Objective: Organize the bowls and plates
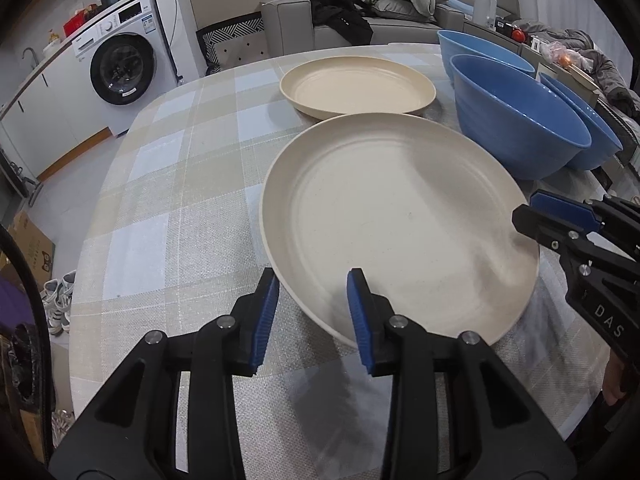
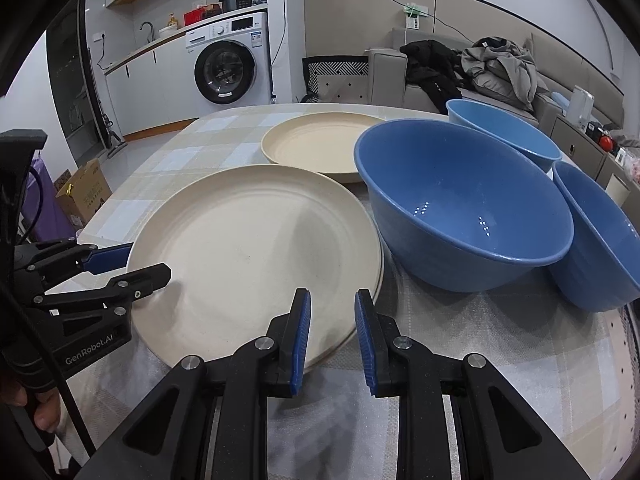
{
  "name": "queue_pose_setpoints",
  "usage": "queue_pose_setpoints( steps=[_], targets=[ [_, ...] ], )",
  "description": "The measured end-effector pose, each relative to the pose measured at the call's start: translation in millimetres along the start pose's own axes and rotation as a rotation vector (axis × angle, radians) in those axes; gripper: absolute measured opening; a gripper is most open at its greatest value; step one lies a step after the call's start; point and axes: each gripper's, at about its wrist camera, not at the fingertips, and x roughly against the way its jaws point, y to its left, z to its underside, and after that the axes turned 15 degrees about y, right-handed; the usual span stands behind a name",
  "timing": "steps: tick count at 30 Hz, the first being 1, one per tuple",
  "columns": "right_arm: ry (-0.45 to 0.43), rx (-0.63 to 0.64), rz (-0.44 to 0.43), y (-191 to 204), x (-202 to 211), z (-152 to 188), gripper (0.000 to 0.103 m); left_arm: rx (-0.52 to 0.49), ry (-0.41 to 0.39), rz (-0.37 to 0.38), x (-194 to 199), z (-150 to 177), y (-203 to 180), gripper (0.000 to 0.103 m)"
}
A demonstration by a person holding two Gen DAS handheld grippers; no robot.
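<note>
The near plate (image 1: pixel 400 216) lies flat on the checked table (image 1: pixel 180 200), right in front of both hand-held grippers, and each of them works its rim from the person's side.

The left gripper (image 1: pixel 312 280) points down at the near-left part of the rim. Its jaws are parted and straddle the edge: one blue pad (image 1: pixel 266 320) sits just outside the rim and the other stands over the plate's inner surface. Neither visibly presses, and cloth shows in the gap between them. That looks like a loose hold, either letting go or not yet taken.

The right gripper (image 2: pixel 332 296) is at the near-right part of the same rim and nearly closed. The raised edge passes between its pads, one inside the plate and one outside, so it appears clenched on the rim. A pinch on that raised wall is probably the only sure purchase on so flat a dish.

Beyond the grippers, a second, yellower plate (image 1: pixel 356 84) rests farther off. Three blue bowls (image 2: pixel 460 208) crowd together ahead and to the right of the right gripper, the nearest just beside the near plate. With like pieces already neighbouring, stacking plate on plate seems the likely step in hand.
</note>
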Motion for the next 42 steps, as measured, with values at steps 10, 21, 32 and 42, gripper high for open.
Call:
queue_pose_setpoints(
  steps=[10,21,32,42],
  targets=[
    [-0.013,-0.026,-0.036,-8,5,1,0.049,0.035,0.016,0.03,0,-2,10,0.053],
    [-0.089,-0.027,-0.1,-11,33,-2,0.089,0.127,-0.042,0.08,28,-2,31,0.088],
    [-0.17,-0.032,-0.139,-23,70,-11,0.102,0.136,-0.107,0.076,61,1,29,0.102],
    [-0.207,-0.018,-0.172,-42,98,-30,0.102,0.158,-0.141,0.083,82,-5,24,0.102]
  ],
)
